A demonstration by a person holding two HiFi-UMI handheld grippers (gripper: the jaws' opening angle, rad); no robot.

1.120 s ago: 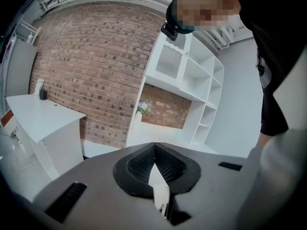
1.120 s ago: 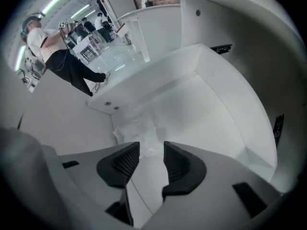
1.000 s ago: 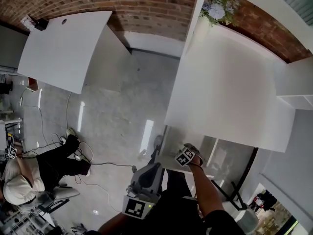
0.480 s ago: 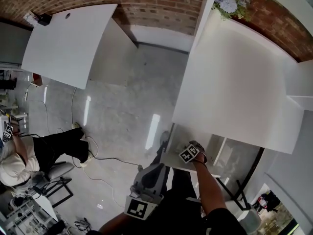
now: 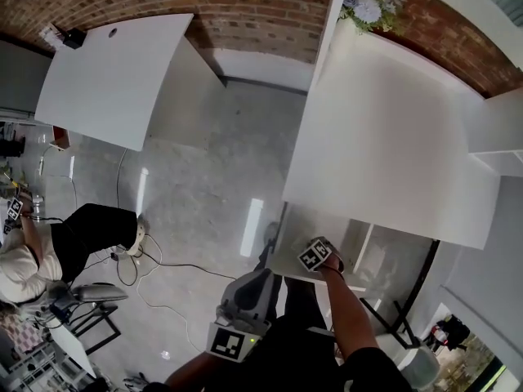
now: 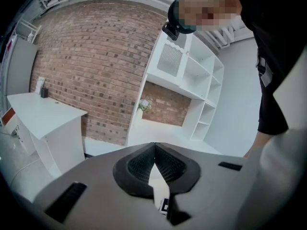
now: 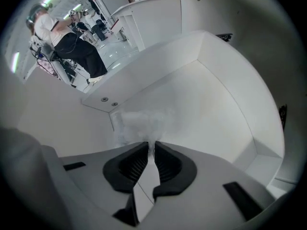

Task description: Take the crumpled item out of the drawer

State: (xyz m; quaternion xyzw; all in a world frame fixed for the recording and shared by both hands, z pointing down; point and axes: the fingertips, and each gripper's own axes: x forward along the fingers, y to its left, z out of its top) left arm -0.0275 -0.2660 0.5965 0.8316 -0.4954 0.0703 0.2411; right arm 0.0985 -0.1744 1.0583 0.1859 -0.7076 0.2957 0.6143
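Grasp: right gripper [image 7: 152, 146] jaws, just closing, pinch crumpled item [image 7: 141, 123] inside drawer [image 7: 230, 104].
Left gripper [image 6: 154, 146]: pressed together, empty, outside drawer.
Remaining: lifting item clear of drawer.

Brick wall [image 5: 245, 6], grey floor [image 5: 204, 170], white counter [image 5: 384, 137]

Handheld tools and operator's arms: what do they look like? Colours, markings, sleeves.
The left tool and right tool are grey moulded shells with black ribbed pads. Each carries a cube with black-and-white square markers. The person wears a black short-sleeved top.
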